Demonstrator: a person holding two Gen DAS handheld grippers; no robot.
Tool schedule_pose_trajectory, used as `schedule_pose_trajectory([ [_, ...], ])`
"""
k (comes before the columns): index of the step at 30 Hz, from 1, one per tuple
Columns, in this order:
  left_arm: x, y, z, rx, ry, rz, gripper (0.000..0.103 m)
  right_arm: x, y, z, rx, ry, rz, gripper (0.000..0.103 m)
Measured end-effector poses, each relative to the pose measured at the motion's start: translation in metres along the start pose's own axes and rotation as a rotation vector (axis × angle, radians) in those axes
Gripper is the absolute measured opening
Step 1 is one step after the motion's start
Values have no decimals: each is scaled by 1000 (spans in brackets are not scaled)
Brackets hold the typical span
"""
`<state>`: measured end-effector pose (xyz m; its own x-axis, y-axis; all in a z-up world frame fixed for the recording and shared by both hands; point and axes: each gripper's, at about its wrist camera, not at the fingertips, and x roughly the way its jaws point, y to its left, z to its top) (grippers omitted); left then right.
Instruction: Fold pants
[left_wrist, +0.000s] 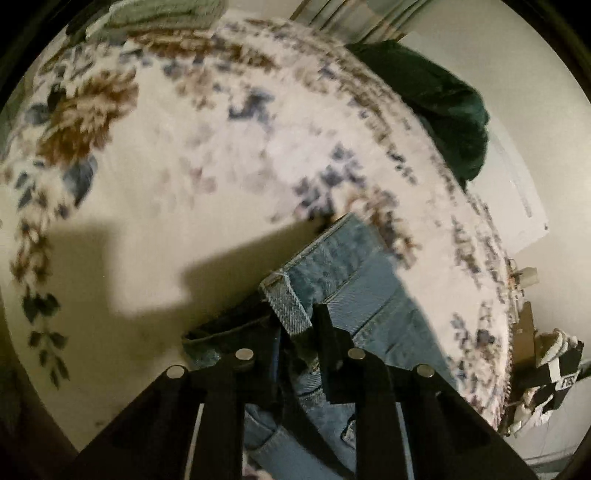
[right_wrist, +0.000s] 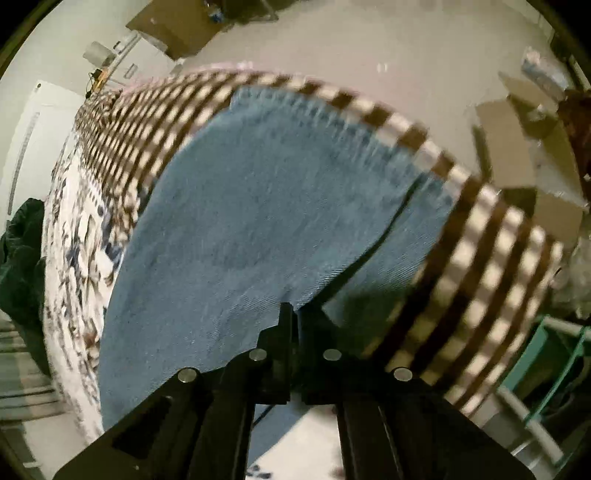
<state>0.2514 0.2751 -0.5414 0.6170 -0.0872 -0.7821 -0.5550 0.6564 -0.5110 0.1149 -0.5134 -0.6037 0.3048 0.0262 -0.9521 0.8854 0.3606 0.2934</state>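
Here the light-blue denim pants (right_wrist: 251, 221) lie spread on a floral bedspread (left_wrist: 184, 166); the right gripper (right_wrist: 295, 317) is pinched on a fabric edge, the left gripper (left_wrist: 299, 332) clamped on the bunched waistband.

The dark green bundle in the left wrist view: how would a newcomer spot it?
Find the floral blanket filling the view. At its upper right edge, against the pale wall, lies the dark green bundle: plain and unpatterned, unlike the light blue jeans below.
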Motion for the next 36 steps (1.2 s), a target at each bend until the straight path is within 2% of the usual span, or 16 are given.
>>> schedule_pose_trajectory([
  [4,-16,0,7,28,25,2,14,-23,0,3,-43,-33,-7,2],
  [7,-6,9,3,45,65,34,14,-33,-4,6,-80,-33,-13,2],
  [12,19,30,-16,2,128,79,15,-20,-26,7,-88,7,-79,2],
  [15,23,33,-21,-38,166,114,20,2,-40,12,-75,92,-67,4],
  [17,22,24,-23,5,201,225,36,-1,-57,18,-15,104,-12,7],
  [18,19,16,-26,46,205,256,38,-7,-65,21,10,98,14,10],
  [19,16,9,-30,77,206,257,41,-12,-69,24,20,86,24,14],
  [21,7,-13,-42,159,205,278,52,-26,-81,31,42,26,57,35],
  [22,3,-25,-49,204,203,288,61,-28,-84,34,56,13,71,37],
  [25,-5,-67,-77,327,208,263,63,-29,-96,49,118,-26,111,37],
  [30,11,-143,-138,512,284,161,63,-14,-98,78,133,-63,76,36],
  [31,18,-157,-152,544,311,149,63,-11,-97,80,126,-60,72,30],
  [32,25,-169,-170,570,342,132,63,-13,-94,80,115,-77,61,10],
  [36,44,-207,-234,682,427,73,63,-40,-91,74,94,-125,56,8],
])
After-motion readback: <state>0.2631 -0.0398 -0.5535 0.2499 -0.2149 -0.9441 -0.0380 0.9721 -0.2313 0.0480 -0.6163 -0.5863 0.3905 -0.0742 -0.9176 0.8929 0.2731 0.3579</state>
